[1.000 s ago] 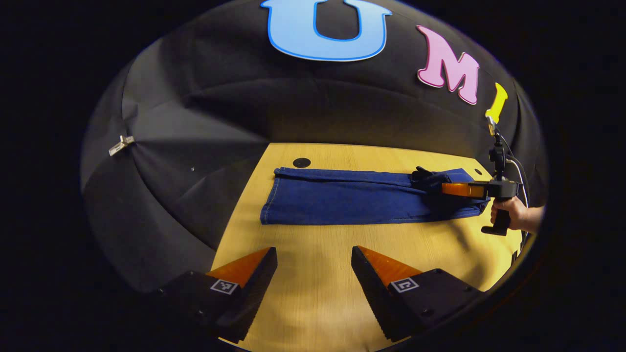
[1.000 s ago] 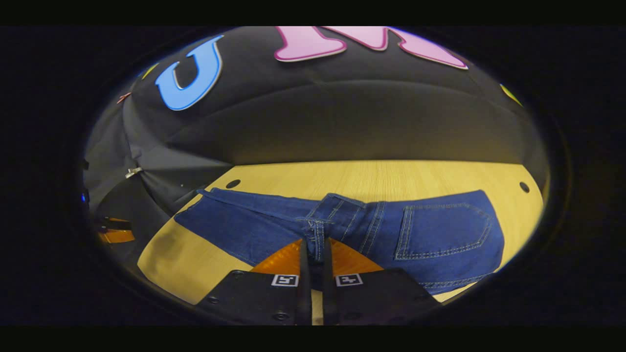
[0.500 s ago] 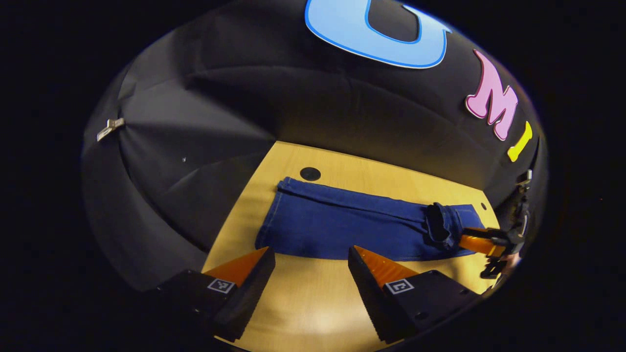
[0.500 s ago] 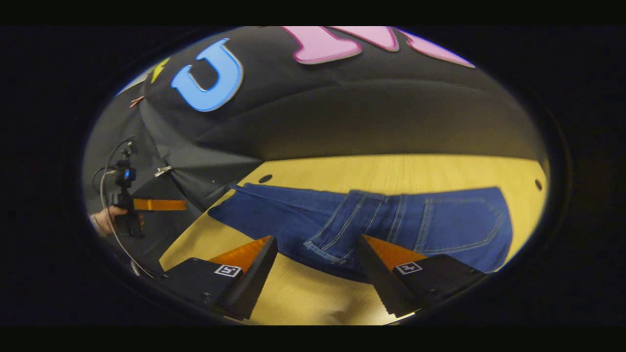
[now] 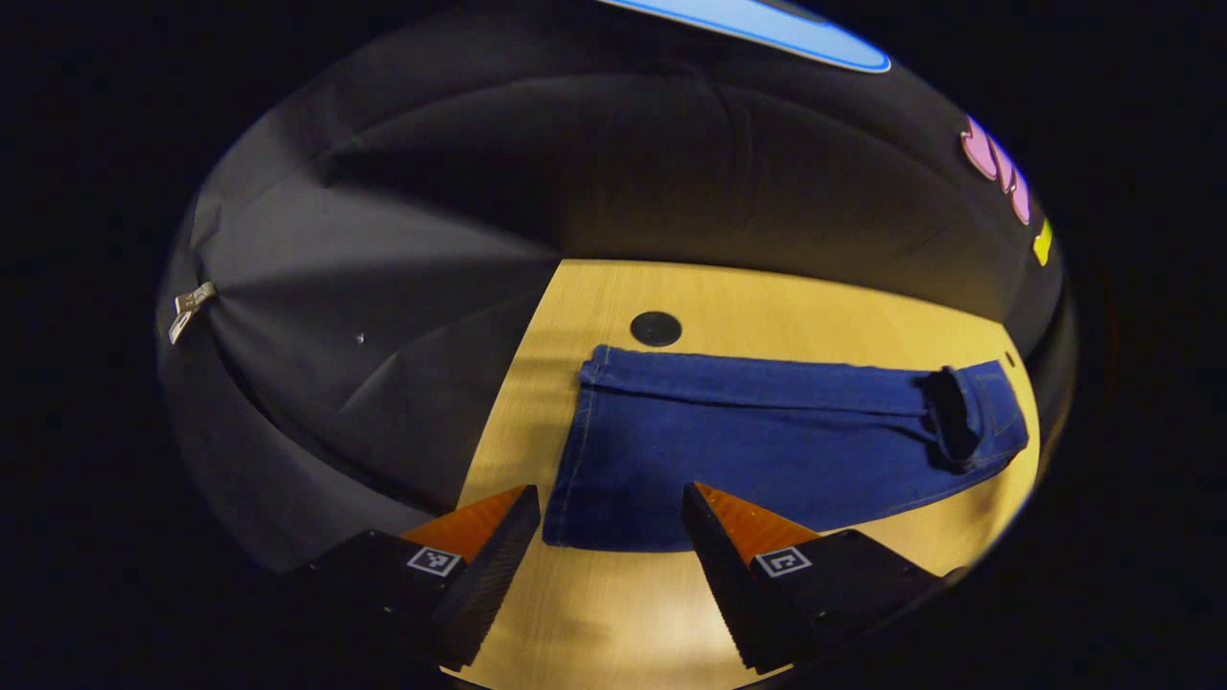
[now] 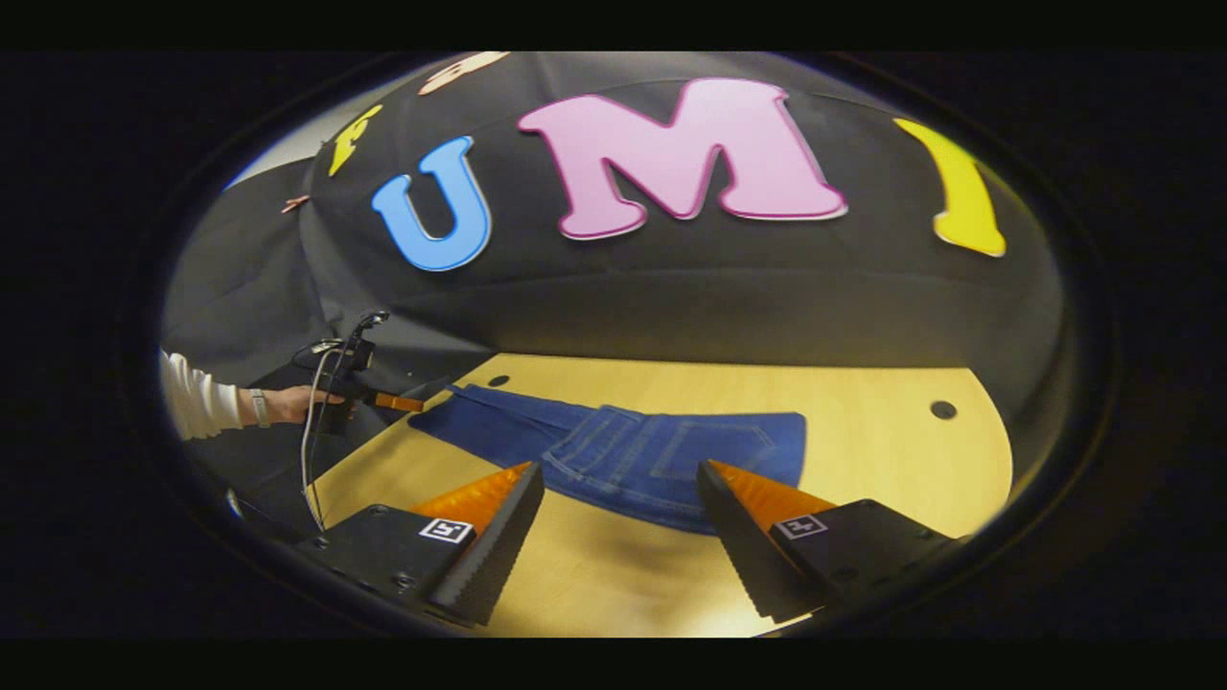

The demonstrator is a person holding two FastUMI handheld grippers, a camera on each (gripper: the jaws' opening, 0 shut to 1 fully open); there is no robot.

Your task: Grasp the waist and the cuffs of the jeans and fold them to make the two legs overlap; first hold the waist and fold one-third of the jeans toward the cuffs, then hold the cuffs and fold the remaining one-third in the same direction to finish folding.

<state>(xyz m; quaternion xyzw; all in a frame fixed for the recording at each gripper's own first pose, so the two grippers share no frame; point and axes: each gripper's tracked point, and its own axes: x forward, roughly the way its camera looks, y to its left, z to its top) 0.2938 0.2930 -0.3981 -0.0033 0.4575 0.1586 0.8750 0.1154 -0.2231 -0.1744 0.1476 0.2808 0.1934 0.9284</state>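
Note:
Dark blue jeans (image 5: 767, 431) lie flat on the wooden table (image 5: 729, 297), legs overlapping. Their cuff end (image 5: 585, 479) points toward my left gripper (image 5: 611, 513), which is open just in front of the cuffs and holds nothing. At the far end the waist (image 5: 968, 422) is turned over onto the legs. In the right gripper view the waist part with its back pocket (image 6: 671, 450) lies beyond my right gripper (image 6: 618, 474), open and apart from the cloth. That view also shows the left gripper (image 6: 403, 402) at the cuff end, held by a hand (image 6: 288, 404).
The table has round dark holes, one behind the cuffs (image 5: 656, 328) and one to the right of the waist (image 6: 943, 409). Black cloth walls close in at the back and left. Bare wood lies in front of the jeans (image 6: 594, 575).
My right gripper opened, let go of the waist and drew back from the jeans. My left gripper moved forward to the cuffs, still open.

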